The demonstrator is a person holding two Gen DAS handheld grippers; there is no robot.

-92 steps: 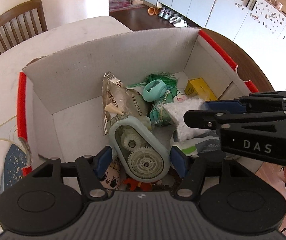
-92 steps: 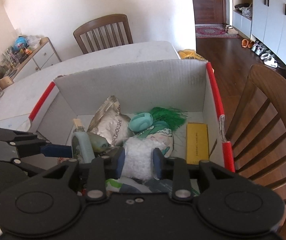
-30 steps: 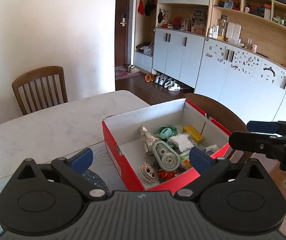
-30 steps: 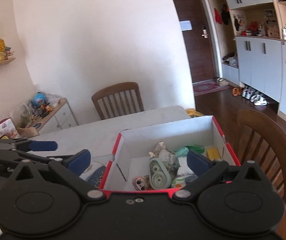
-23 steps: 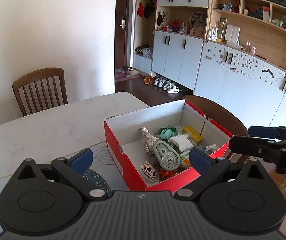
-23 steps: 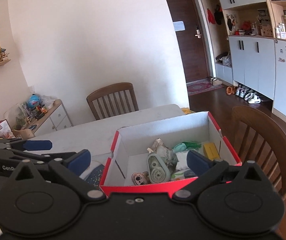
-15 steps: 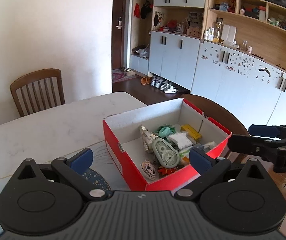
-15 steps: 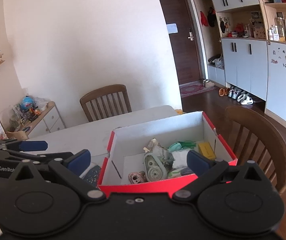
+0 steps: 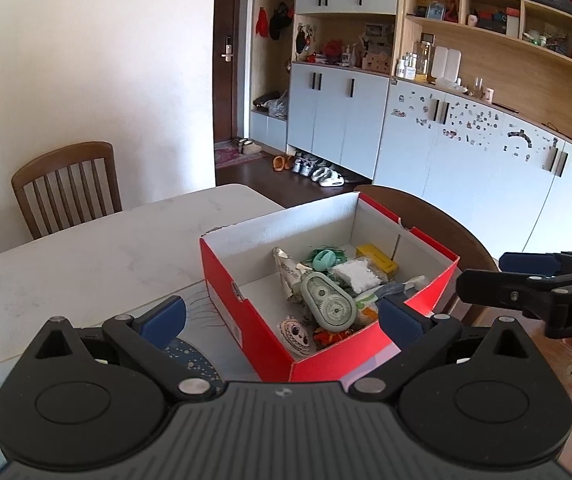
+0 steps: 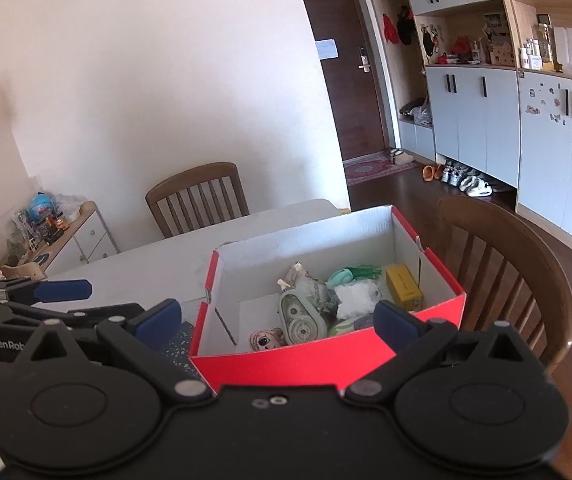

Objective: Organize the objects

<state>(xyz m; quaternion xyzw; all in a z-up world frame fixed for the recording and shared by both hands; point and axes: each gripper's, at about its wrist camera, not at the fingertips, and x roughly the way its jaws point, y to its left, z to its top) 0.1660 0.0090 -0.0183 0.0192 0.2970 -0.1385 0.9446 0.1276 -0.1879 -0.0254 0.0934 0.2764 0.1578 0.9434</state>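
A red cardboard box (image 9: 246, 320) (image 10: 325, 364) with white inner walls stands on the white table (image 9: 86, 256). Inside lie a pale green gear-shaped case (image 9: 327, 302) (image 10: 299, 320), a foil snack bag (image 9: 286, 270), a white fluffy pad (image 9: 355, 276) (image 10: 353, 294), a yellow box (image 9: 377, 258) (image 10: 403, 286), a teal ring (image 9: 323, 258) and a round doll face (image 9: 295, 332) (image 10: 264, 340). My left gripper (image 9: 282, 316) is open and empty, held back from the box. My right gripper (image 10: 276, 320) is open and empty, also held back.
A blue patterned mat (image 9: 194, 360) lies on the table left of the box. One wooden chair (image 9: 66, 184) stands at the table's far side, another (image 10: 505, 272) right beside the box. Cabinets (image 9: 465, 160) line the right wall.
Both grippers have let go of the gear case and the white pad, opened, and pulled up and back from inside the box. In the last second they drifted only slightly.
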